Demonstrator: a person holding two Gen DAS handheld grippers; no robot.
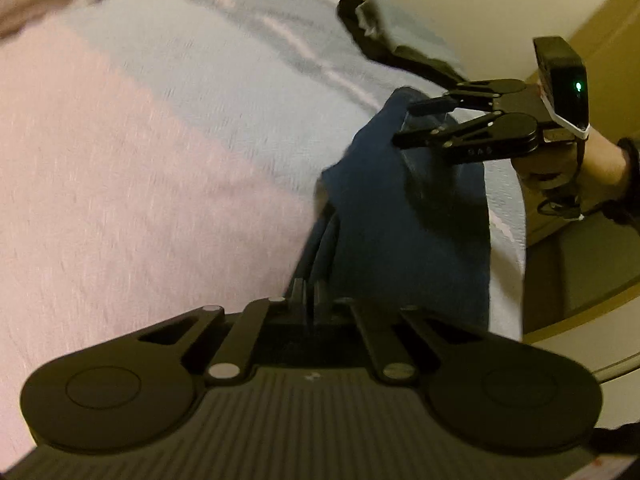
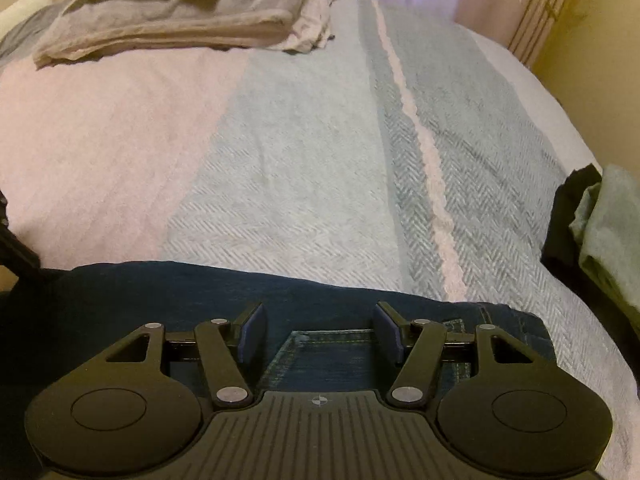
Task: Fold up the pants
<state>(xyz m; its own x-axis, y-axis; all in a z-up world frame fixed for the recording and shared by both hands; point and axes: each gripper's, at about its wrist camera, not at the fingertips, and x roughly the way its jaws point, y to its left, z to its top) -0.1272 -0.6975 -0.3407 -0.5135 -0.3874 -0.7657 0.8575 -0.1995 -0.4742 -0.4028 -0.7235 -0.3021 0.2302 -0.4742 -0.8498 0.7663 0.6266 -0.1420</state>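
Left wrist view: the left gripper (image 1: pixel 309 300) has its jaws closed together at the edge of the dark blue denim pants (image 1: pixel 404 220), which lie on the pink and pale blue striped bedspread (image 1: pixel 160 160). The right gripper (image 1: pixel 404 124) hovers over the denim.

Right wrist view: the right gripper (image 2: pixel 320 334) stands with jaws apart above the pants' (image 2: pixel 320 292) back pocket, gripping nothing

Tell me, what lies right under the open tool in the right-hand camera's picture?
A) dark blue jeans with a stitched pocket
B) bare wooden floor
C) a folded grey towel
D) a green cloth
A: the right tool stands open over dark blue jeans, the pocket stitching showing between its fingers.
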